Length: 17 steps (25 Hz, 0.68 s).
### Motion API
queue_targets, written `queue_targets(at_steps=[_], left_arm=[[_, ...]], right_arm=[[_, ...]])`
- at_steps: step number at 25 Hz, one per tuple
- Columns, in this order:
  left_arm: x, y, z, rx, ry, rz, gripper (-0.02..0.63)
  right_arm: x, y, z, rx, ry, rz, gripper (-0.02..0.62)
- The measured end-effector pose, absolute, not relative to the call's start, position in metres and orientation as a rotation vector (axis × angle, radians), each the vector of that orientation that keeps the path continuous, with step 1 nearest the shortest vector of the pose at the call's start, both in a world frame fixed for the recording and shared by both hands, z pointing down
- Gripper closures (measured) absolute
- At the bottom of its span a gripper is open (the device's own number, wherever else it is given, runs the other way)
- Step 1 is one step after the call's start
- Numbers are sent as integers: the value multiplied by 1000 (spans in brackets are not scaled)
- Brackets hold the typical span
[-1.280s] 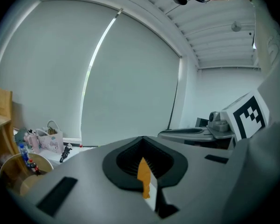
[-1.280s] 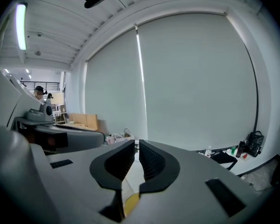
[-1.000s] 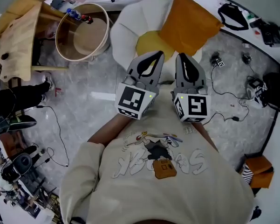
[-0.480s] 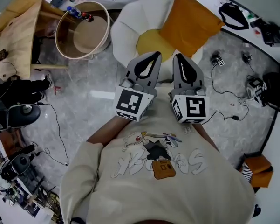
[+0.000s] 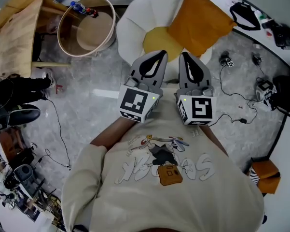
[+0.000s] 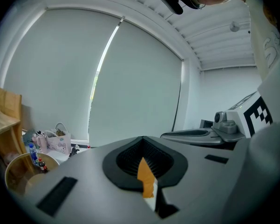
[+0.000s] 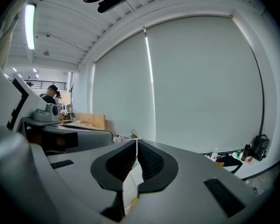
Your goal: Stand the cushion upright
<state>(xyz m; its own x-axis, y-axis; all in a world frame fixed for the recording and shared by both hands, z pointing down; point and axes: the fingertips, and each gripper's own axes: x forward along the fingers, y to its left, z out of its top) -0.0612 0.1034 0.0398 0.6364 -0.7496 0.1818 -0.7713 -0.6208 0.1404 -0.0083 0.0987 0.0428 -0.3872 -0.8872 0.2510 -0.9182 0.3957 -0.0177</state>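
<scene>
Grey marbled floor (image 5: 96,115) fills most of the head view, with thin black cables (image 5: 231,116) trailing over it to the right of a white petal-shaped chair (image 5: 135,25). Pale roller blinds (image 6: 130,78) cover the wall beyond the chair in both gripper views.

Just in front of the chair, the left gripper (image 5: 162,55) is held roughly level and aimed at it. Its jaws are pressed together with nothing between them; only a sliver of orange from beyond shows through the slit. The right gripper (image 5: 183,55) is just beside it and aimed the same way. Its jaws are also closed and empty, and the white of the chair shows through the narrow gap. Neither gripper touches the chair or anything on it.

A round light-wood tub (image 5: 87,30) stands on the floor left of the chair, and a pale wooden piece of furniture (image 5: 17,37) stands further left. A black strapped bag (image 5: 243,14) lies to the right, past the chair.

The flat, square orange fabric cushion (image 5: 200,21) stands on the right side of the chair's yellow round seat (image 5: 158,42). It is propped on edge and leans on the white backrest, well apart from both grippers.
</scene>
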Motion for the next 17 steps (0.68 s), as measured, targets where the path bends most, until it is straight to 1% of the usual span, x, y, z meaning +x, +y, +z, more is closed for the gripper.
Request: queue_targets(at_steps=[5, 17], left_arm=[[-63, 100, 39, 2676, -1253, 137, 600], [-71, 110, 46, 2643, -1230, 135, 600]], right_arm=[[-8, 96, 51, 1617, -2411, 259, 574], [-24, 105, 62, 1564, -2399, 307, 574]])
